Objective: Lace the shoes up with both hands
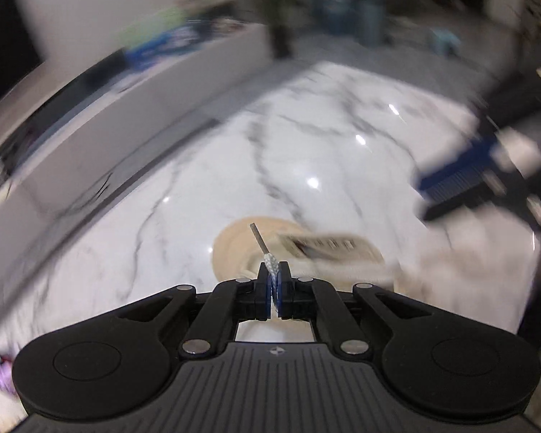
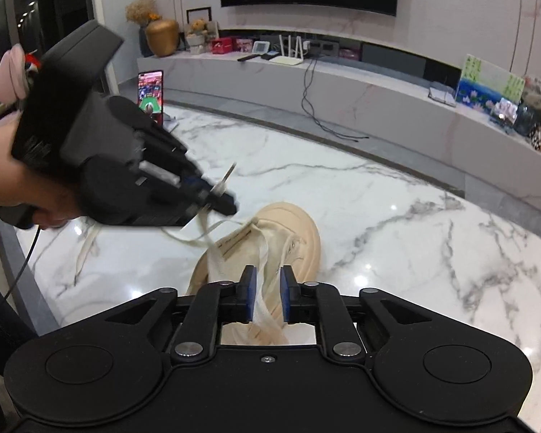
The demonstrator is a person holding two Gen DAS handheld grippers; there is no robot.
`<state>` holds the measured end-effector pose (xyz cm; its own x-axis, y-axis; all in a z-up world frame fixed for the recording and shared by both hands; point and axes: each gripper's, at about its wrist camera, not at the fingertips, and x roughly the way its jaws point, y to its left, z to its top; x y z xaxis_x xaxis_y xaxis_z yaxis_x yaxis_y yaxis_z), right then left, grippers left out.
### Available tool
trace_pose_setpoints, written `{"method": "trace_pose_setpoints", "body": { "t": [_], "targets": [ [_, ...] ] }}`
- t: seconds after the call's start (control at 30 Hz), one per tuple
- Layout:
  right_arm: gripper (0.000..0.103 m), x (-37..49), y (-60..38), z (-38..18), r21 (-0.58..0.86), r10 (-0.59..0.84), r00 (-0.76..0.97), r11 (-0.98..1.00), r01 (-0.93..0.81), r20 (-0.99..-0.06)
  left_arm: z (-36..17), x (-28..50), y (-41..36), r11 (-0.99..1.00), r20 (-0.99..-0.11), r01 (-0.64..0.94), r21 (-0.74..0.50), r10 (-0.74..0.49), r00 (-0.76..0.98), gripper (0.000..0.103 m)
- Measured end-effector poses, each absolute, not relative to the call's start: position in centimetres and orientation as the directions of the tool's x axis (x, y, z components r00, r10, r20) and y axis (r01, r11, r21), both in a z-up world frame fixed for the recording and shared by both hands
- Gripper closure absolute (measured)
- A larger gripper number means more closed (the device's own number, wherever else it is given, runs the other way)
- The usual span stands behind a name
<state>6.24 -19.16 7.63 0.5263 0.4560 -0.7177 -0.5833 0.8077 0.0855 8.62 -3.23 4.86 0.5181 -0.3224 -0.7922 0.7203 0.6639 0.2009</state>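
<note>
I have the left gripper clamped tight on the white woven shoelace just behind its slim grey tip, which pokes out past the pads, raised above the beige canvas high-top shoe; that shoe lies on the glossy white marble table with grey veins, toe pointing away from me. My right gripper stands narrowly parted, the other strand of lace running loose between its blue pads with neither pad pressing on it, so I judge nothing is held there.

To do this step well, I would keep the left grip close to the tip so it stays stiff and aimable; I would steer it at the next free eyelet along the tip's own line, and only draw slack once it is through; the right claw should close on its strand or steady the shoe first, lest the shoe slide on the slick stone.

The right wrist view alone shows the eyelet row, the paper tag on the tongue and the lace trailing from the left claw down to the shoe; the left wrist view, badly smeared, alone shows the tip squarely seated between the pads.
</note>
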Motion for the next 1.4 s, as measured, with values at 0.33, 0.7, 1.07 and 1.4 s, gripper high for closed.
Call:
{"method": "trace_pose_setpoints", "body": {
  "t": [0.33, 0.7, 1.07, 1.4],
  "targets": [
    [0.085, 11.1, -17.6, 4.7, 0.142, 0.425, 0.463, 0.836, -0.529, -0.778, 2.0, 11.3, -3.9, 0.575, -0.799, 0.795, 0.194, -0.377, 0.468, 0.101],
    [0.095, 13.4, -17.6, 1.9, 0.172, 0.41, 0.429, 0.853, -0.492, -0.805, -0.9, 13.2, -6.0, 0.492, -0.87, 0.849, 0.194, -0.313, 0.38, 0.101],
    [0.097, 13.5, -19.4, 1.1, 0.234, 0.464, 0.415, 0.837, -0.494, -0.783, -1.8, 14.5, -7.0, 0.524, -0.913, 0.842, 0.13, -0.268, 0.307, 0.101],
    [0.097, 14.3, -20.1, 0.6, 0.285, 0.508, 0.392, 0.817, -0.501, -0.767, -0.1, 16.0, -6.3, 0.565, -0.943, 0.822, 0.074, -0.228, 0.242, 0.101]
  ]
}}
